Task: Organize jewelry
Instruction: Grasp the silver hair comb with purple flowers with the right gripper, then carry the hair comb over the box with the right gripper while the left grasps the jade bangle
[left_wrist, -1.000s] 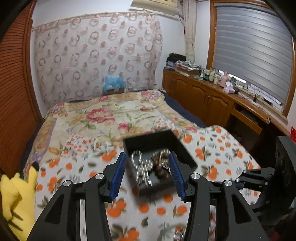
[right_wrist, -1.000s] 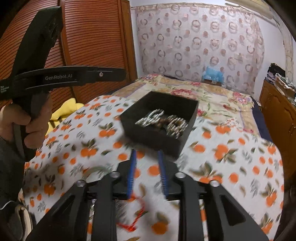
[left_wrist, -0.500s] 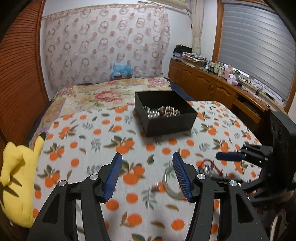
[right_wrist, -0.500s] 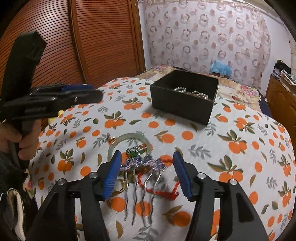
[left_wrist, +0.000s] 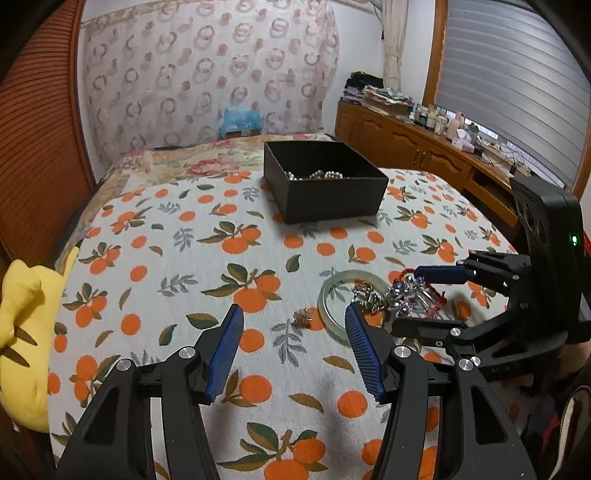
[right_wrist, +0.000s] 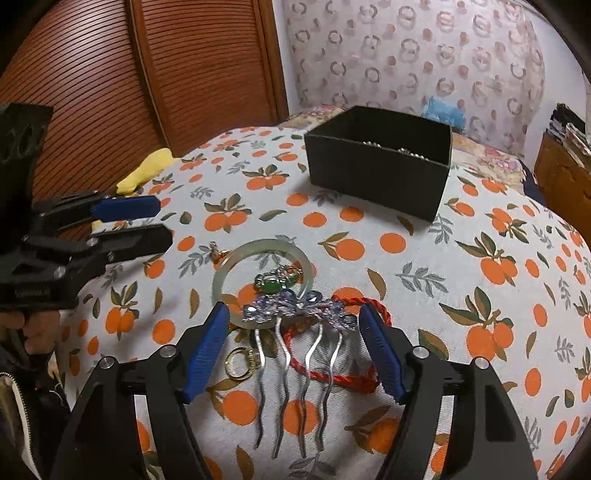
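Observation:
A black open box (left_wrist: 325, 184) (right_wrist: 380, 162) with silver and bead jewelry inside stands on the orange-print cloth. Near me lies a pile: a pale jade bangle (right_wrist: 236, 258) (left_wrist: 334, 291), a green-stone piece (right_wrist: 273, 282), a silver hair comb with purple crystals (right_wrist: 295, 314), a red cord (right_wrist: 354, 376), a gold ring (right_wrist: 240, 363) and a small earring (right_wrist: 216, 253). My right gripper (right_wrist: 293, 350) is open, its jaws on either side of the comb, low over it. My left gripper (left_wrist: 293, 350) is open and empty, left of the pile.
A yellow plush toy (left_wrist: 22, 332) lies at the cloth's left edge. A bed with a floral cover (left_wrist: 207, 158) lies behind the box. A wooden sideboard (left_wrist: 424, 155) with clutter runs along the right wall. A slatted wardrobe (right_wrist: 147, 92) stands at the left.
Both grippers have pulled back from the box toward the near pile. The right gripper has opened wider and now straddles the comb. The left gripper stays open.

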